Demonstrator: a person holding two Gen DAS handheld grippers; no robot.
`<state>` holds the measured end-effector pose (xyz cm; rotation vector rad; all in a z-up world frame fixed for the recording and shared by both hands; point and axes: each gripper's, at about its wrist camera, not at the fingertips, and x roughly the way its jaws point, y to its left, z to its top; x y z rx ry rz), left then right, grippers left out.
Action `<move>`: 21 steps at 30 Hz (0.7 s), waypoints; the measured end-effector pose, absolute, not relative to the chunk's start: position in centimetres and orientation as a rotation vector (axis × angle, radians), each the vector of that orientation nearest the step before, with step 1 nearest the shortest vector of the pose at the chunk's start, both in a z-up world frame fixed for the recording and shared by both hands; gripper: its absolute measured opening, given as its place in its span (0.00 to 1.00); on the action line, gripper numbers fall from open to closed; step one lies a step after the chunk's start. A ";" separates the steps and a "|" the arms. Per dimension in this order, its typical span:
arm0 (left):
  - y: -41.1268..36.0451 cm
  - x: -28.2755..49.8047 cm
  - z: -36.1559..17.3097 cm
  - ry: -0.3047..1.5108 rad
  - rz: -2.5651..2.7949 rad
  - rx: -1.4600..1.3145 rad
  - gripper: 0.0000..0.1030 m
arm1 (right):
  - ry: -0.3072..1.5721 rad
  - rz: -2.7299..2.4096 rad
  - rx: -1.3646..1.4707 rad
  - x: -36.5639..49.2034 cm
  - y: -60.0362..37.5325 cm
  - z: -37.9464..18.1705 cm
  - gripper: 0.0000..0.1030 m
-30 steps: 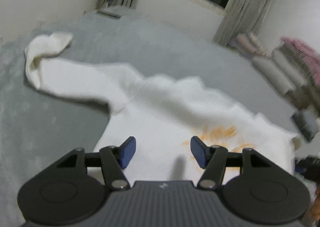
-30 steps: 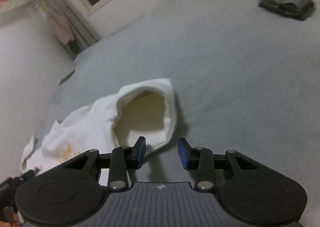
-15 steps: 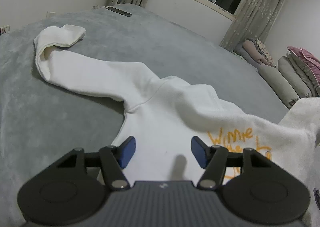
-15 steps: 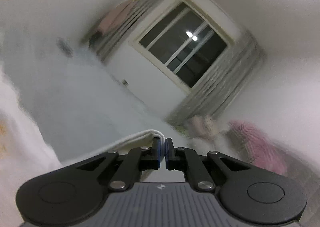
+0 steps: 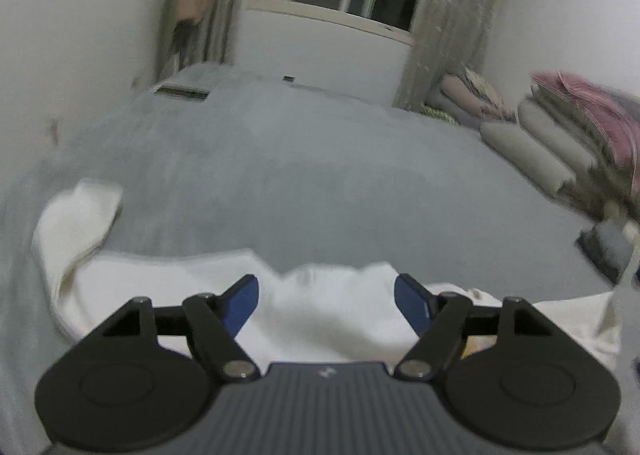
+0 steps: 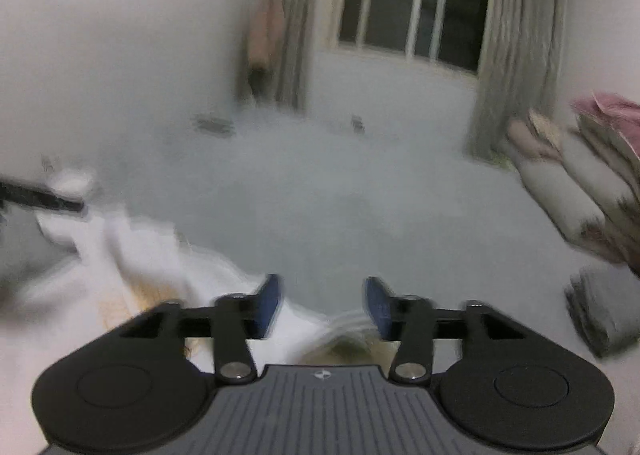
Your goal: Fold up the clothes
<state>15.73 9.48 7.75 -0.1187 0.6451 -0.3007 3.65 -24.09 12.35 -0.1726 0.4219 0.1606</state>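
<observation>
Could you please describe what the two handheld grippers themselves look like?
Both the left gripper and right gripper match: a ribbed dark grey body bearing a small pale logo, round black side discs, black linkage arms with silver pivots, and blue-padded jaws.

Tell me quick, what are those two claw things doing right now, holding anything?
Left gripper: open, holding nothing, over the white sweatshirt.
Right gripper: open, holding nothing, at the sweatshirt's edge.
</observation>
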 end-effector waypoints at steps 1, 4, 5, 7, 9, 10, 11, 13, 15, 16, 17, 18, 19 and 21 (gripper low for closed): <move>9.0 17.1 7.8 0.655 -0.310 -0.089 0.74 | 0.429 0.216 -0.161 5.0 -23.7 12.3 0.52; 8.2 21.0 6.4 0.721 -0.341 -0.069 0.73 | 0.502 0.355 -0.160 9.7 -22.3 11.1 0.51; 7.9 22.1 5.7 0.740 -0.356 -0.055 0.73 | 0.559 0.381 -0.182 11.5 -21.8 10.0 0.51; 7.1 23.3 4.7 0.756 -0.397 0.019 0.73 | 0.675 0.374 -0.245 14.7 -20.9 7.3 0.50; 6.7 23.7 4.4 0.743 -0.409 0.044 0.73 | 0.661 0.358 -0.261 15.2 -20.8 6.9 0.50; 6.7 23.7 4.5 0.729 -0.407 0.045 0.73 | 0.654 0.349 -0.270 15.4 -20.8 6.7 0.50; 6.7 23.7 4.6 0.715 -0.406 0.046 0.68 | 0.647 0.341 -0.278 15.7 -20.8 6.5 0.50; 6.6 23.7 4.7 0.687 -0.404 0.048 0.35 | 0.633 0.325 -0.294 16.2 -20.7 6.1 0.50; 6.5 23.7 4.9 0.659 -0.401 0.049 0.10 | 0.618 0.308 -0.311 16.7 -20.6 5.7 0.36; 6.5 23.7 5.0 0.645 -0.400 0.050 0.08 | 0.611 0.300 -0.319 16.9 -20.6 5.5 0.20; 6.4 23.7 5.1 0.631 -0.399 0.051 0.07 | 0.604 0.291 -0.327 17.2 -20.6 5.3 0.15; 6.4 23.7 5.1 0.617 -0.398 0.052 0.06 | 0.597 0.283 -0.335 17.4 -20.5 5.1 0.12; 6.4 23.7 5.2 0.603 -0.396 0.052 0.06 | 0.589 0.275 -0.343 17.7 -20.5 4.9 0.10; 6.3 23.7 5.4 0.576 -0.394 0.054 0.06 | 0.575 0.258 -0.359 18.2 -20.4 4.5 0.09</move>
